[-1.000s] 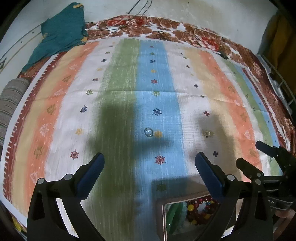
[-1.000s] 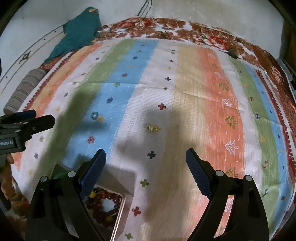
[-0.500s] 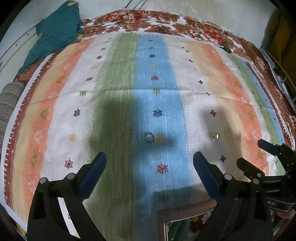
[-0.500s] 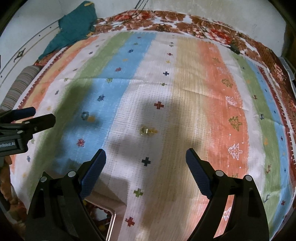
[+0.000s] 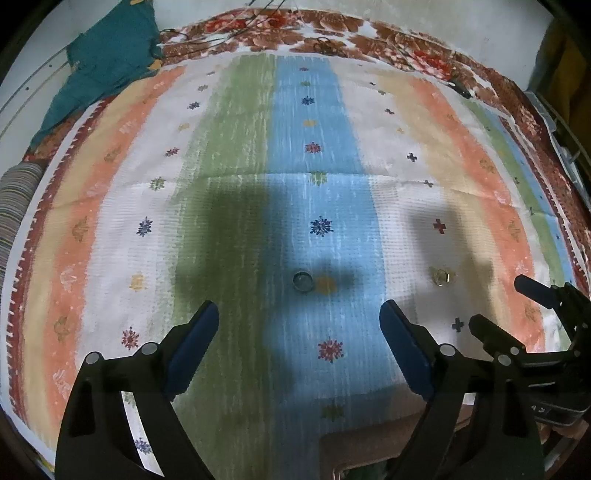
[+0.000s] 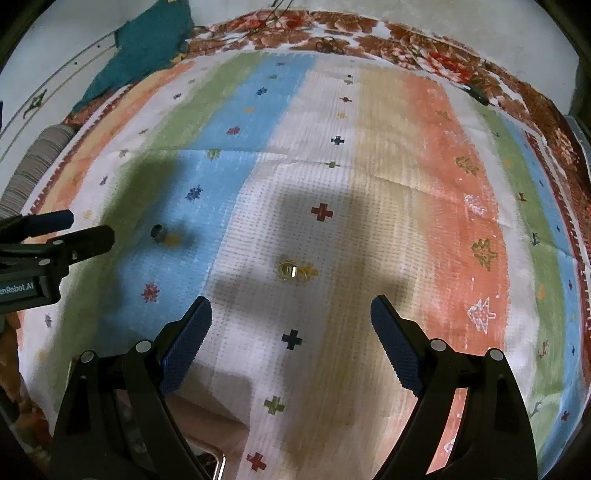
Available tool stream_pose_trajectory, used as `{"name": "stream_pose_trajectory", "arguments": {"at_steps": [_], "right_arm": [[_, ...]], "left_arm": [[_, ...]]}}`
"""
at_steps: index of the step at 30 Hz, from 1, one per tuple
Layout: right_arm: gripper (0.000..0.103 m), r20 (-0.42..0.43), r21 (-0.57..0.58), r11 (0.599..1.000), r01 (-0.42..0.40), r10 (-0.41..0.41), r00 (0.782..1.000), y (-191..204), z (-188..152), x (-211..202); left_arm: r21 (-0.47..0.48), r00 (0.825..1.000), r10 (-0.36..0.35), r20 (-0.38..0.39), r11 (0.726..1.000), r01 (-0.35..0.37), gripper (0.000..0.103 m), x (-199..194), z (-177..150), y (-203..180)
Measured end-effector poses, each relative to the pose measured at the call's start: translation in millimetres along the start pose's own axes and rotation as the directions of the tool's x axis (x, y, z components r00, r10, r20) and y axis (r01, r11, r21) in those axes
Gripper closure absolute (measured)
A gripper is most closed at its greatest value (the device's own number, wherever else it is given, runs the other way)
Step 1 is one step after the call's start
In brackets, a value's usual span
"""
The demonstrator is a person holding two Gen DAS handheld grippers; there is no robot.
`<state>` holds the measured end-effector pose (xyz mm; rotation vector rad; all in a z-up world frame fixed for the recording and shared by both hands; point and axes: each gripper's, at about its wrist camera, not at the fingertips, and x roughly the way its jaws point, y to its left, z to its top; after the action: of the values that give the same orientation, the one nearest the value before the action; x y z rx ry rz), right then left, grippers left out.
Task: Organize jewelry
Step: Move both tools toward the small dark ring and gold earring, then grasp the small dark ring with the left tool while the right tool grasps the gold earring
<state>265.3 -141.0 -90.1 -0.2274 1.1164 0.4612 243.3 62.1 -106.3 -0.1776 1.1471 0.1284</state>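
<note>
Both grippers hover low over a striped cloth [image 5: 229,206], pointing forward, side by side. The left gripper [image 5: 299,325] has its jaws wide apart; a small round ring [image 5: 303,281] lies just ahead, between them. The right gripper [image 6: 291,321] is spread as wide, with a gold ring [image 6: 290,270] just ahead of its jaws. A teal garment [image 5: 107,62] lies far ahead to the left, near a pale wall [image 6: 424,14].

A striped cloth [image 5: 236,206] in green, blue, white and orange covers the surface, over a brown floral sheet [image 5: 369,37]. A teal garment [image 5: 103,66] lies at the far left corner, near a pale wall [image 6: 406,14]. Dark shadows fall across the cloth's middle.
</note>
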Motion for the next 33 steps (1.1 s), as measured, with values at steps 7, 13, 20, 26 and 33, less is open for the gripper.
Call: {"name": "stream_pose_trajectory", "arguments": {"at_steps": [7,13,20,26,33], "right_arm": [[0.015,-0.015,-0.003,1.000,-0.003,0.003,1.000,0.7,6.9,12.7],[0.015,-0.032,-0.008,1.000,0.004,-0.004,0.999,-0.3,12.6,24.6],[0.016,-0.049,-0.019,1.000,0.003,-0.004,0.999,2.0,18.4,36.0],[0.026,-0.070,-0.017,1.000,-0.001,0.000,0.998,1.4,22.8,48.3],[0.044,-0.104,-0.018,1.000,-0.021,0.019,0.994,0.8,23.1,61.6]], "left_arm": [[0.014,1.000,0.008,-0.026,1.000,-0.007,0.021,16.6,5.9,-1.3],[0.015,0.998,0.009,-0.058,1.000,-0.008,0.027,33.6,8.0,0.2],[0.047,0.997,0.007,-0.081,0.999,-0.004,0.035,47.8,13.6,-4.1],[0.072,0.995,0.002,-0.101,0.997,0.006,0.042,58.1,17.2,-8.8],[0.085,0.991,-0.002,-0.131,0.996,0.013,0.063,72.7,19.1,-7.6]]}}
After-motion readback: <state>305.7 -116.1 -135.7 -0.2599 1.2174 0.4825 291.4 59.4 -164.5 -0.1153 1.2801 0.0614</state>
